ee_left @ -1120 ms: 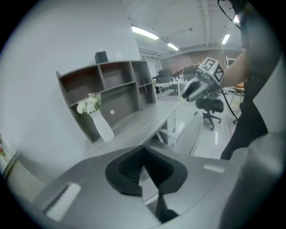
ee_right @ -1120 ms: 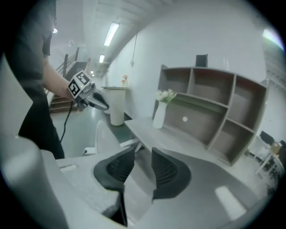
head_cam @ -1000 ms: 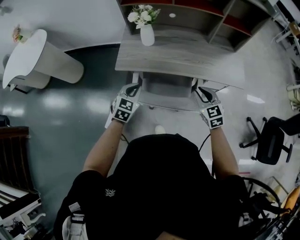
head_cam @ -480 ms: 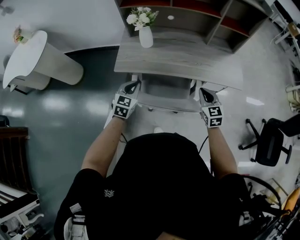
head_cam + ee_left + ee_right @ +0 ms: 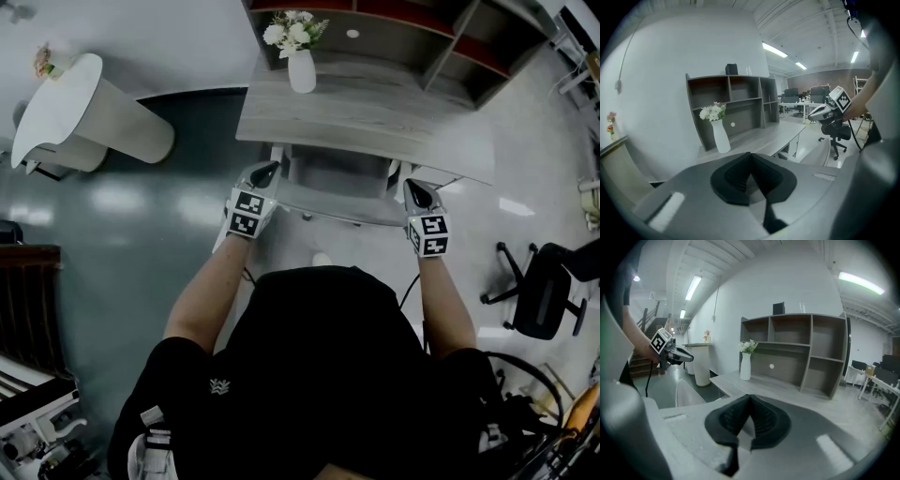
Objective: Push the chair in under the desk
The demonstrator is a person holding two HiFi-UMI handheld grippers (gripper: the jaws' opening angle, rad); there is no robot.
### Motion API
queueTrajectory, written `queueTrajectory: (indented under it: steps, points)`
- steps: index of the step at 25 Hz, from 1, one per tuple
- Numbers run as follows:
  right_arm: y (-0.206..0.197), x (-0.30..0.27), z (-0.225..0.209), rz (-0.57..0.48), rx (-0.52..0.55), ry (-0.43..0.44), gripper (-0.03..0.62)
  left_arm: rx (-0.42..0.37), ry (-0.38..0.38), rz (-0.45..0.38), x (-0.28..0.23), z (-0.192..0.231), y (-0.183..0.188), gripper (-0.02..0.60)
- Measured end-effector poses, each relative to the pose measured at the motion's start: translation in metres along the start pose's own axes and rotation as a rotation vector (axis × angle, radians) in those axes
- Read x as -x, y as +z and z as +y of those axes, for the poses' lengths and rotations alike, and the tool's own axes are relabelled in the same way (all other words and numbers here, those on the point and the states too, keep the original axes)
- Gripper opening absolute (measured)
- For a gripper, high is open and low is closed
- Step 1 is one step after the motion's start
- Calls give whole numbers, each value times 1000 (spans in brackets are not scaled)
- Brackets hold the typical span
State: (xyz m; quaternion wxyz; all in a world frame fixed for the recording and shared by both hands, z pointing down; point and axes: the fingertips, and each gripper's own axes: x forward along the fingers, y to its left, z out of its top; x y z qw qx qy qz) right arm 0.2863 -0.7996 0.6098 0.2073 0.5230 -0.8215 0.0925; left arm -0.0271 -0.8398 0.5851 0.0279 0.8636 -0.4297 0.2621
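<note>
A grey chair stands mostly tucked under the pale wood desk, with its curved back rail still showing in front of the desk edge. My left gripper is shut and empty, its tip at the rail's left end. At the rail's right end my right gripper is also shut and empty. In the left gripper view the closed gripper points over the desk, with the chair back to its right. In the right gripper view the shut gripper has the chair back on its left.
A white vase of flowers stands on the desk in front of a shelf unit. A white cone-shaped stand is on the left. A black office chair is on the right, and dark furniture at the left edge.
The right gripper's jaws were apart a second ago and are now together. Both grippers stay at the ends of the chair's back rail, edged slightly toward the desk.
</note>
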Motion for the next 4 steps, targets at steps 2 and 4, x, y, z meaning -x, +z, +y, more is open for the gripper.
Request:
queueTrajectory:
  steps: [2, 4]
  points:
    - [-1, -1, 0, 3, 1, 1, 2, -2, -2, 0, 0, 0, -1, 6]
    - [0, -3, 0, 3, 2, 1, 2, -5, -5, 1, -1, 1, -2, 6]
